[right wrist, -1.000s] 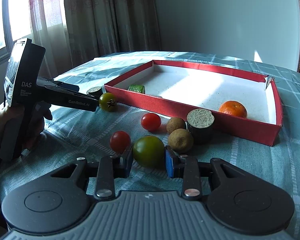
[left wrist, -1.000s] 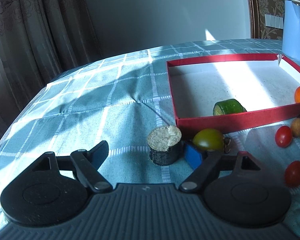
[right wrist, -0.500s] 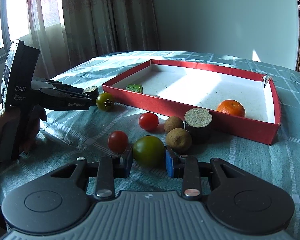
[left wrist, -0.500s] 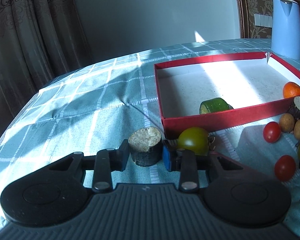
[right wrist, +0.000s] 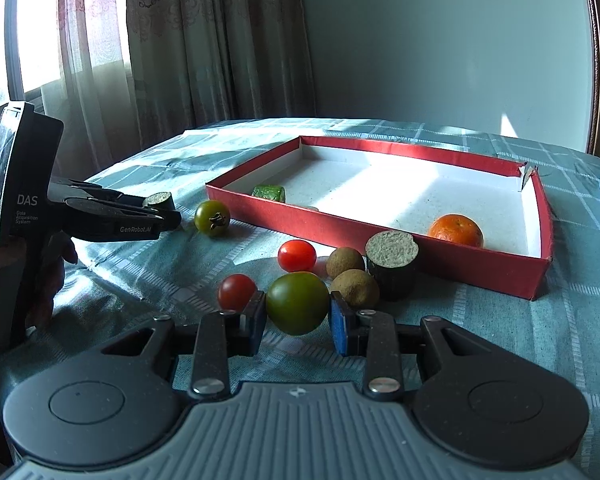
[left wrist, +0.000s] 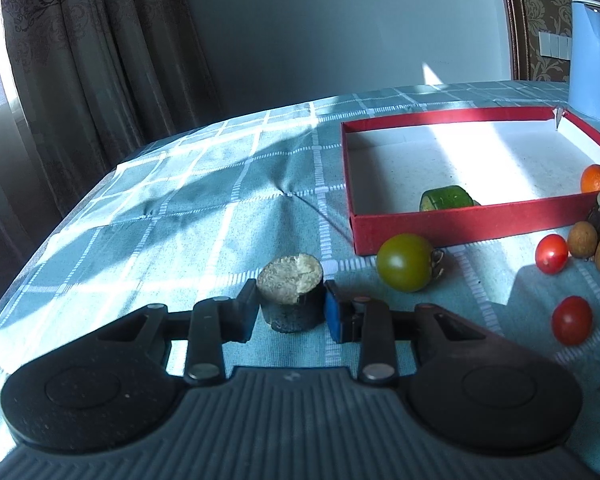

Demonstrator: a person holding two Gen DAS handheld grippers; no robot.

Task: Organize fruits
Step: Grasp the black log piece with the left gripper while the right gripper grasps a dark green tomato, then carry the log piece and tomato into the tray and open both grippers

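A table under a teal checked cloth [left wrist: 204, 216] fills both views, with curtains [right wrist: 204, 40] behind it and a blue kettle [left wrist: 594, 60] at the far right corner. On the cloth lies a shallow red box [right wrist: 380, 236] with a white floor. Inside it sit an orange [right wrist: 456, 230] near the front right wall and a green cucumber piece [right wrist: 269, 192] near the front left corner.

The left gripper [left wrist: 291, 312] is closed on a dark stub [left wrist: 292, 298] with a pale cut top, both pads pressing its sides; the stub stands upright and seems to rest on the cloth, left of the box's near corner. A person's hand [right wrist: 52, 264] holds that gripper. Just right of the stub, near the box's front wall, lies a green tomato [left wrist: 405, 262], stem to the side.

The right gripper [right wrist: 298, 316] is closed on a second green tomato [right wrist: 298, 303], which looks raised a little off the cloth. Around it, in front of the box: a second dark stub [right wrist: 392, 264] touching the box wall, two brown round fruits [right wrist: 354, 288] just beside it, and two red cherry tomatoes [right wrist: 297, 255], one of them touching the left pad.
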